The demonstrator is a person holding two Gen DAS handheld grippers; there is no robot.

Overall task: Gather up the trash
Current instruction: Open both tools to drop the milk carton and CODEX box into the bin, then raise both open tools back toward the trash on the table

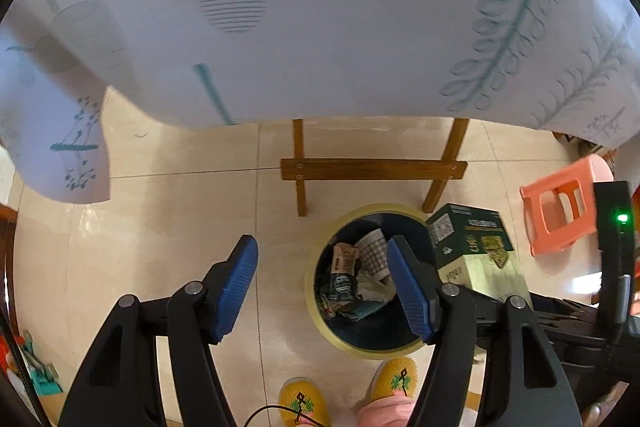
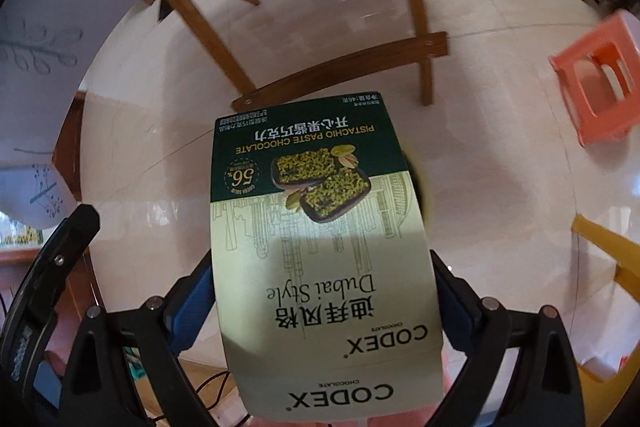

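The chocolate box (image 2: 320,247), one carton in dark green and pale cream, sits clamped between the blue pads of the right gripper (image 2: 320,307), which presses on its two long sides near the bottom end. Read upside down in the right wrist view, its print says "CODEX CHOCOLATE" twice, "Dubai Style", "PISTACHIO PASTE CHOCOLATE" and a round "56%" mark, along with Chinese characters. In the left wrist view the same box (image 1: 468,243) hangs just right of the one trash bin (image 1: 320,291), a round bin with a pale yellow rim and dark inside, standing on the tiled floor (image 1: 160,227). Several crumpled wrappers (image 1: 352,279) already lie in it; their small print cannot be read.

The left gripper (image 1: 322,287) stands with its jaws fairly wide, nothing between the pads, above the bin's left side.

Beyond the bin, wooden table legs (image 1: 372,169) joined by a crossbar rise to a white tablecloth (image 1: 320,47) printed with blue-green leaves. One coral plastic stool (image 1: 560,211) lies tipped at the far right. Two yellow knitted slippers (image 1: 348,395) show at the near edge, just below the bin.
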